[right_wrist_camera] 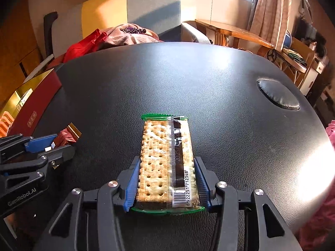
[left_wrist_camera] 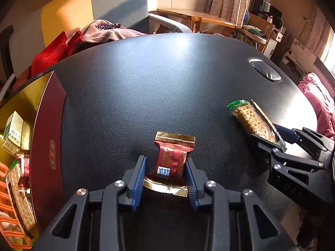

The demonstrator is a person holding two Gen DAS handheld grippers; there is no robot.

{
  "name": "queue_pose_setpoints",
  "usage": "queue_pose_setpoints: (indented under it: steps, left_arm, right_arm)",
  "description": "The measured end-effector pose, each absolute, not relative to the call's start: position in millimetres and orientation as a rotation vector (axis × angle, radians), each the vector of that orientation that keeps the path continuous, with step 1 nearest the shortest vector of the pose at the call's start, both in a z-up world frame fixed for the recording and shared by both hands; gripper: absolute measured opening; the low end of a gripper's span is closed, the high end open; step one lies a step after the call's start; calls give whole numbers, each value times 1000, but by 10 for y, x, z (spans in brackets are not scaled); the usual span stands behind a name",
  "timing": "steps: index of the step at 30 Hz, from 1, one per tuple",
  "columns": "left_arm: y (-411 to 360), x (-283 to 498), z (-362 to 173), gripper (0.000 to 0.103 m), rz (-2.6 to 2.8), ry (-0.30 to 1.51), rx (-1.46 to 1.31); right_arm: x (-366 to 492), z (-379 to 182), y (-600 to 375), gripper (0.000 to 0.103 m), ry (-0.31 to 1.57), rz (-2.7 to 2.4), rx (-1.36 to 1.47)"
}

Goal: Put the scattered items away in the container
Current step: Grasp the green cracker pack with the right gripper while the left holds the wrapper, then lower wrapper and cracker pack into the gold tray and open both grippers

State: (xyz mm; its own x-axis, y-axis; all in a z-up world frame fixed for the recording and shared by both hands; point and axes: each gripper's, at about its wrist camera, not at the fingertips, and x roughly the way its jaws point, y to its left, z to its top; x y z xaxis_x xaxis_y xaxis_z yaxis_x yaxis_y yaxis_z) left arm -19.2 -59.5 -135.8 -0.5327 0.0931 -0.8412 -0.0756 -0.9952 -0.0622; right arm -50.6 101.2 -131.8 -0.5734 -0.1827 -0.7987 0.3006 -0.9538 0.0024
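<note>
- Cracker pack (right_wrist_camera: 167, 163): on the black table (right_wrist_camera: 209, 83), clamped between the right gripper (right_wrist_camera: 167, 184) pads.
- Red-and-gold snack (left_wrist_camera: 170, 163): clamped in the left gripper (left_wrist_camera: 165, 177).
- Step: grasping; next, lift both to the red box (left_wrist_camera: 50, 138), well left.

Black leather-textured table (left_wrist_camera: 167, 73) is bearing a red snack packet (left_wrist_camera: 170, 159), cracker pack (left_wrist_camera: 254, 121) beside it, red box (left_wrist_camera: 50, 138) opposite.

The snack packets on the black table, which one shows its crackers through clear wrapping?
The long cracker packet with green ends, between the right gripper's pads. The other, the small red and gold packet, is opaque foil.
</note>
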Motion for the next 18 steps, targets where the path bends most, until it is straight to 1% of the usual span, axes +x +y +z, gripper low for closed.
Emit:
queue_pose_setpoints:
  steps: [5, 9, 18]
  left_arm:
    - [-491, -51, -1342, 35, 2672, -36, -1443]
    - [-574, 157, -1257, 35, 2687, -41, -1434]
    - [-920, 459, -839, 36, 2811, -111, -1332]
  right_arm:
    - [-384, -1306, 1019, 49, 152, -2534, 1274]
    - [-308, -1283, 1012, 49, 95, -2502, 1271]
    - [-138, -1050, 705, 49, 105, -2438, 1182]
